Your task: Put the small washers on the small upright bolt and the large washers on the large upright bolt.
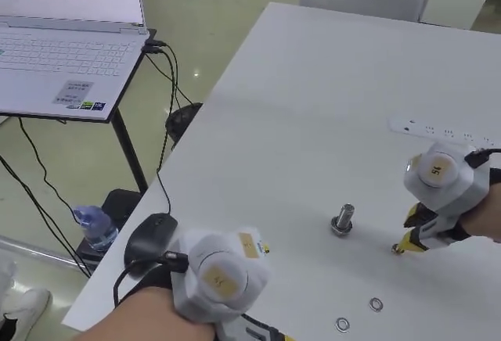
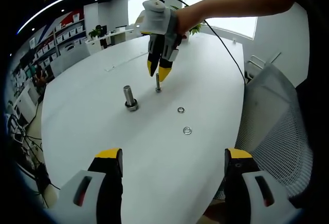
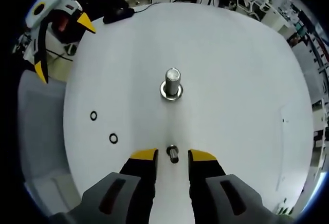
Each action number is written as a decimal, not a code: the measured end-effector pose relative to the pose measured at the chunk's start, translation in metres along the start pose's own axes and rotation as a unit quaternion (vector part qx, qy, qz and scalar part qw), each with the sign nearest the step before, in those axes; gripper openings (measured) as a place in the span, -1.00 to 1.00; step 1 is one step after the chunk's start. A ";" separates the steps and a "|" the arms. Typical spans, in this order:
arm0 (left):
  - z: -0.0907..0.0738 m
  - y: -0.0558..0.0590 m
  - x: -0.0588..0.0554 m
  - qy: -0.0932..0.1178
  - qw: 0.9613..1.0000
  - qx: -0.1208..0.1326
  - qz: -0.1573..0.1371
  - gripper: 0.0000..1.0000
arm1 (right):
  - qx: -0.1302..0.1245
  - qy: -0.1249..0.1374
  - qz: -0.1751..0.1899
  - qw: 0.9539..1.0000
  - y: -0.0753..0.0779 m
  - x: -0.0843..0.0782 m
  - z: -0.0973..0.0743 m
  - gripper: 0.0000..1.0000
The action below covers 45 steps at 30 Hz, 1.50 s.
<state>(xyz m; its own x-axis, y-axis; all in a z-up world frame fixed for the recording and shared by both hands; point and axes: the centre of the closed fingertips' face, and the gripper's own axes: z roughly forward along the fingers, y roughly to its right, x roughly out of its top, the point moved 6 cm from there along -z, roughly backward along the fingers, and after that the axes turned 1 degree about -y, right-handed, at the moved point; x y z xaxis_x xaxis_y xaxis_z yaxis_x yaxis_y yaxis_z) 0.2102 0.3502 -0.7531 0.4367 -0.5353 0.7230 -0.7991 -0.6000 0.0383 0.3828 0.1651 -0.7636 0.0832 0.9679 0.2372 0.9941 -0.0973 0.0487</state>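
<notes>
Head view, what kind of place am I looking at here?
Probably an office or lab: a large white table, an open laptop beside it, and a mesh office chair in the left gripper view.

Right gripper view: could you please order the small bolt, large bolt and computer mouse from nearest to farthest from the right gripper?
1. small bolt, between the right gripper jaws.
2. large bolt, straight ahead.
3. computer mouse, far upper left.

Large bolt upright mid-table, small bolt just below it, standing between the parted jaws of right gripper, two loose washers lower left of large bolt, left gripper far upper left, jaws spread
</notes>
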 end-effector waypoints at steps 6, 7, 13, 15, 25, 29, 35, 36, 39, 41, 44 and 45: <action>-0.002 0.001 0.002 0.004 1.000 0.000 -0.004 0.66 | 0.004 0.009 -0.014 1.000 -0.006 0.005 -0.001 -0.51; -0.002 0.001 0.002 0.004 1.000 0.000 -0.005 0.68 | 0.006 0.009 -0.016 1.000 -0.010 0.007 -0.002 -0.51; -0.003 0.000 0.002 0.002 1.000 -0.001 -0.003 0.70 | 0.012 0.013 -0.026 1.000 -0.021 0.008 -0.001 -0.50; -0.004 0.001 0.002 0.000 1.000 -0.001 -0.001 0.70 | 0.014 0.014 -0.031 0.999 -0.026 0.008 0.000 -0.50; -0.004 0.002 0.001 -0.004 1.000 -0.003 0.003 0.69 | 0.020 0.020 -0.042 0.999 -0.048 0.005 -0.001 -0.50; -0.004 0.003 0.000 -0.003 1.000 -0.002 0.004 0.68 | 0.022 0.024 -0.048 0.998 -0.058 0.004 0.000 -0.50; -0.005 0.004 0.001 -0.004 1.000 -0.003 0.007 0.67 | 0.028 0.029 -0.046 0.998 -0.075 0.002 0.003 -0.48; -0.005 0.004 0.001 -0.004 1.000 -0.003 0.007 0.66 | 0.029 0.028 -0.046 0.998 -0.077 0.002 0.004 -0.48; -0.006 0.004 0.001 -0.004 1.000 -0.004 0.007 0.65 | 0.030 0.026 -0.054 0.998 -0.083 0.000 0.008 -0.48; -0.005 0.004 0.000 -0.004 1.000 -0.004 0.008 0.65 | 0.033 0.031 -0.052 0.998 -0.087 0.001 0.009 -0.48; -0.006 0.004 0.001 -0.003 1.000 -0.003 0.009 0.64 | 0.031 0.036 -0.055 0.997 -0.089 0.001 0.013 -0.48; -0.006 0.005 0.002 -0.002 1.000 -0.002 0.010 0.64 | 0.031 0.035 -0.055 0.997 -0.088 0.000 0.015 -0.48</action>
<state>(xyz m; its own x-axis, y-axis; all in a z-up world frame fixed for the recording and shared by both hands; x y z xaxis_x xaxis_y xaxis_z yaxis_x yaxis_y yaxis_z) 0.2049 0.3501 -0.7473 0.4221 -0.5498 0.7208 -0.8096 -0.5863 0.0269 0.2959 0.1774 -0.7824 -0.0288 0.9534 0.3002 0.9995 0.0241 0.0192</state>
